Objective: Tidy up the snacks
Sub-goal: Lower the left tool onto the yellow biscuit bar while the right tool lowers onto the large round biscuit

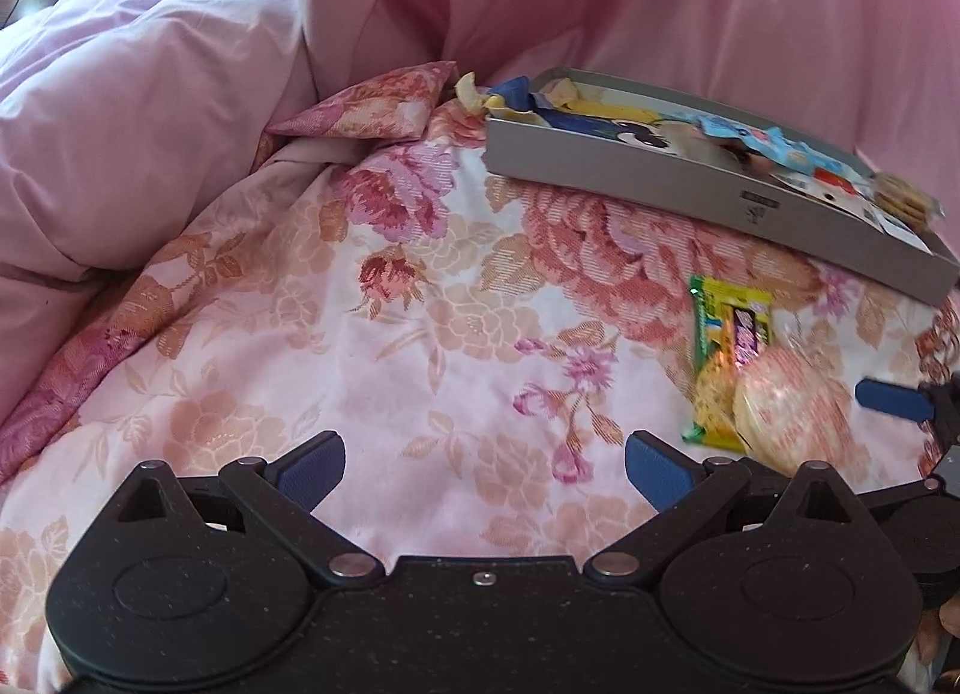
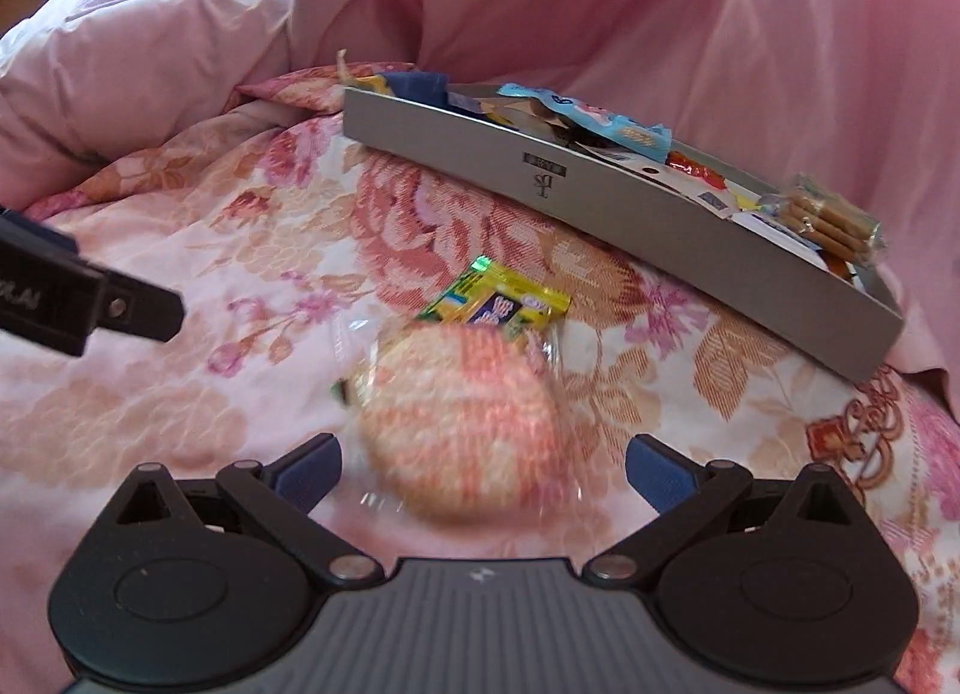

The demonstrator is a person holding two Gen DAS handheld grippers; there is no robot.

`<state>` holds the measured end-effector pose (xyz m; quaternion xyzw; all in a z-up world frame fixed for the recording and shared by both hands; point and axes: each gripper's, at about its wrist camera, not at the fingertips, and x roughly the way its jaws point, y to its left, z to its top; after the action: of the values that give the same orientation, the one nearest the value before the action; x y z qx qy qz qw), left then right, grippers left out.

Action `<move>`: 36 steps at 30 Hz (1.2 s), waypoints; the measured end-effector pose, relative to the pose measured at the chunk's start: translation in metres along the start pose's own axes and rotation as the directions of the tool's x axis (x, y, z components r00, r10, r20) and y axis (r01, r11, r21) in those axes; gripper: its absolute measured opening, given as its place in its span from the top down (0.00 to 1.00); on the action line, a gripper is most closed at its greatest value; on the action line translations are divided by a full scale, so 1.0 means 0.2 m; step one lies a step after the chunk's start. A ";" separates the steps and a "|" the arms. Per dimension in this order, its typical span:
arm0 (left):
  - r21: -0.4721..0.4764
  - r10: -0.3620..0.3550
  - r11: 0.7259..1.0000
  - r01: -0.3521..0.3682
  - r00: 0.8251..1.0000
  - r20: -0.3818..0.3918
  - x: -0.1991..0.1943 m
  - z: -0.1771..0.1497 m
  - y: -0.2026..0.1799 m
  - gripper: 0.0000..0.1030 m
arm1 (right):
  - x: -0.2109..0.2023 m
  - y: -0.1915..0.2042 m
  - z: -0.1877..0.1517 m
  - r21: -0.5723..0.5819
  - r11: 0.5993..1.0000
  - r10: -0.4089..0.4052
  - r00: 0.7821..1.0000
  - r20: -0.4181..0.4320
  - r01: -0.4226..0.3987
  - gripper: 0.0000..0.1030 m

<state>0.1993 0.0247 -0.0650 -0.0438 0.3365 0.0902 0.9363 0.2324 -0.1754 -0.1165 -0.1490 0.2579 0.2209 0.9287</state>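
A shallow grey tray [image 1: 630,171] [image 2: 630,214] lies on the floral bedspread, holding several wrapped snacks, among them a light-blue packet [image 2: 600,117] and a clear pack of biscuits [image 2: 831,220]. In front of it a yellow snack packet [image 1: 720,358] [image 2: 504,304] lies on the cover. A round cracker in a clear wrapper [image 1: 792,412] [image 2: 462,412], blurred, overlaps the packet's near end. My right gripper [image 2: 483,469] is open, its fingers wide on either side of the cracker. My left gripper [image 1: 485,472] is open over bare bedspread, left of both snacks.
A bunched pink duvet [image 1: 150,93] rises at the left, and pink fabric [image 2: 660,3] stands behind the tray. The floral bedspread [image 1: 420,304] is soft and uneven. A floral pillow corner [image 1: 384,105] sits by the tray's left end.
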 end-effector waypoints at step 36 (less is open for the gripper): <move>0.207 -0.233 0.954 0.216 0.971 0.058 0.27 0.05 -0.45 0.07 | -0.06 -0.33 -0.05 0.067 0.991 -0.104 0.977 -0.185 0.118 0.19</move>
<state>0.2637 -0.0541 -0.0906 0.0157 0.2981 -0.0491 0.9531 0.2503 -0.2397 -0.1071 -0.1468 0.3409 0.1439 0.9173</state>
